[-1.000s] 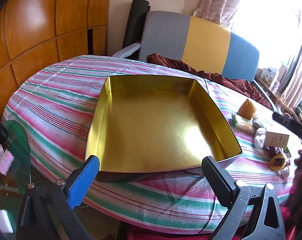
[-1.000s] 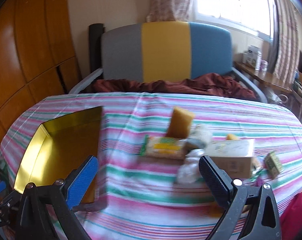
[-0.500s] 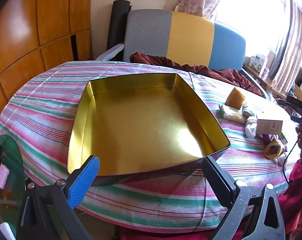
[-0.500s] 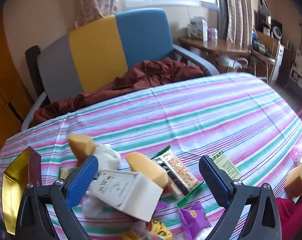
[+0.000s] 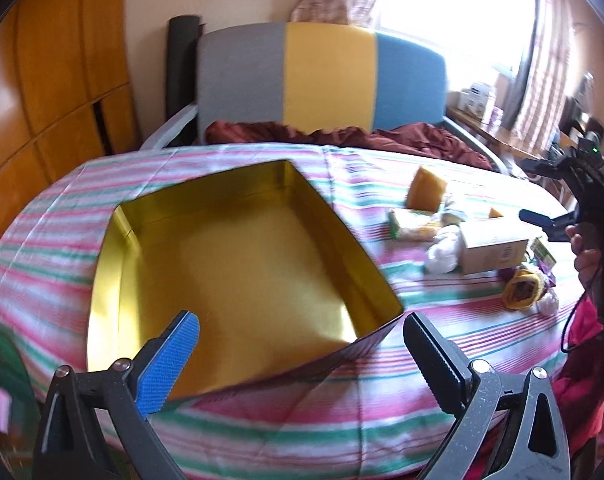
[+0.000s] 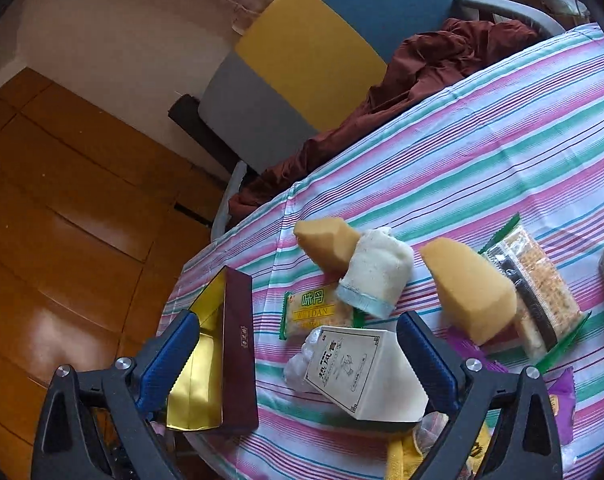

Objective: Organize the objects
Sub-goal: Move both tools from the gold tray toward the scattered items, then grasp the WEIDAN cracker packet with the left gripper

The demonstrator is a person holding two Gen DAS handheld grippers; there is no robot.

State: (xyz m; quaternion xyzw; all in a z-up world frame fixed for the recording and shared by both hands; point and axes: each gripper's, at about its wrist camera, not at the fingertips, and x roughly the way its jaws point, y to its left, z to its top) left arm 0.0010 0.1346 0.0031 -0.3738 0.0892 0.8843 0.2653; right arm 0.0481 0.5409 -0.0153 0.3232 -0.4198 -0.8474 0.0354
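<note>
Both sets of fingers are spread wide, nothing pinched. Left gripper hangs over the near rim of the gold-lined tin on the striped tablecloth. Right gripper looks down on the white carton, with a yellow sponge, rolled white cloth and snack packet clustered just beside it, the tin off to their left.

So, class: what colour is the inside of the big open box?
Shiny gold inside the box; the left wrist view shows it best.
</note>
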